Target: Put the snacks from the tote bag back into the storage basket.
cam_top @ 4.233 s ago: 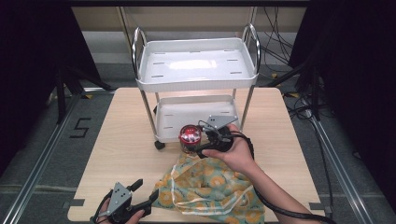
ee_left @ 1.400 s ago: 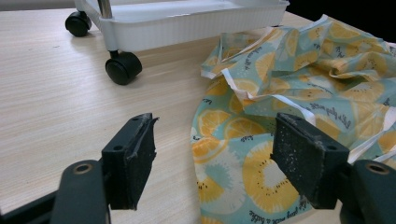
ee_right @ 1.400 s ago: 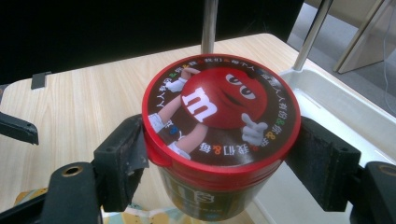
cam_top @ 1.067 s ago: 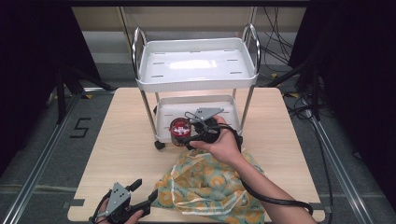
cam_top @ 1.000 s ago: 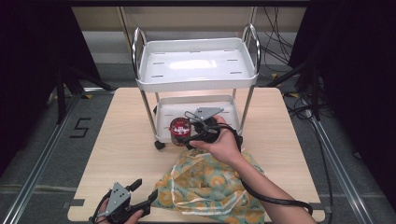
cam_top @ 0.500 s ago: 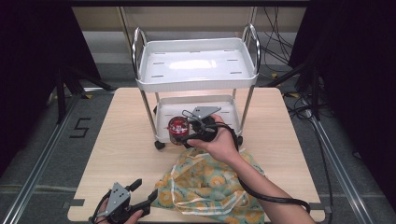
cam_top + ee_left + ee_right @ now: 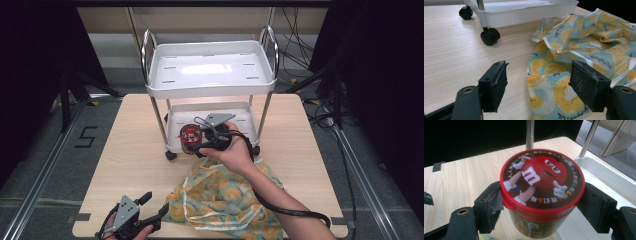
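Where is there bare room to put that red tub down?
The white cart's top tray is bare, and so is the lower tray behind the red-lidded candy tub in the right claw. The wooden table is open left of the cart. The near right is crowded by lemon-print cloth.

The red lid of the candy tub [image 7: 541, 180] bears a white lowercase "m" on a red M&M's character, ringed by small Chinese characters too small to read in full. The lemon-print cloth [image 7: 584, 50] carries small dark script that looks like "with a little", repeated beside the fruit slices. A dark "5" [image 7: 86, 136] is marked on the grey floor left of the table
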Action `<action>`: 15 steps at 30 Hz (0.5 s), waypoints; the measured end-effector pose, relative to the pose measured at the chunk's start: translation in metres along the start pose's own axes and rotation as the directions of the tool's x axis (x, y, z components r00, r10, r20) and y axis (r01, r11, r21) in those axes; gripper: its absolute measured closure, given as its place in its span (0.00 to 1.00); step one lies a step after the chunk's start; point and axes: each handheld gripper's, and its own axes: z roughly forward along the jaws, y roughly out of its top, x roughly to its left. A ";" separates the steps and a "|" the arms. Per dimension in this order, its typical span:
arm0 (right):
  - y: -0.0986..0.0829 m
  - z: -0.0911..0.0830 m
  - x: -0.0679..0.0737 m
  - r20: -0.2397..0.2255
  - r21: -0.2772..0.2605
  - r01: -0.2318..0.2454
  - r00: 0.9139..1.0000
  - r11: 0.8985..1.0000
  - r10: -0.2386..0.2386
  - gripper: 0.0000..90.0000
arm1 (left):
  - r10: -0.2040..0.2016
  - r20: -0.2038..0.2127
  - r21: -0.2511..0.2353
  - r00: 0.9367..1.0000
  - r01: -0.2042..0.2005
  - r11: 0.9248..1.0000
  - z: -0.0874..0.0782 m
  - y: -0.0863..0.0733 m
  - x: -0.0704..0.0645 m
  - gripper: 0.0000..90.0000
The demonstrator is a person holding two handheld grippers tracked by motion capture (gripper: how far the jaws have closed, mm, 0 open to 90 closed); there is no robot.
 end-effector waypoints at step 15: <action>0.001 0.003 -0.004 0.021 -0.002 -0.008 1.000 1.000 0.008 0.29 | -0.001 -0.003 0.000 1.000 0.001 1.000 0.000 0.000 0.000 0.33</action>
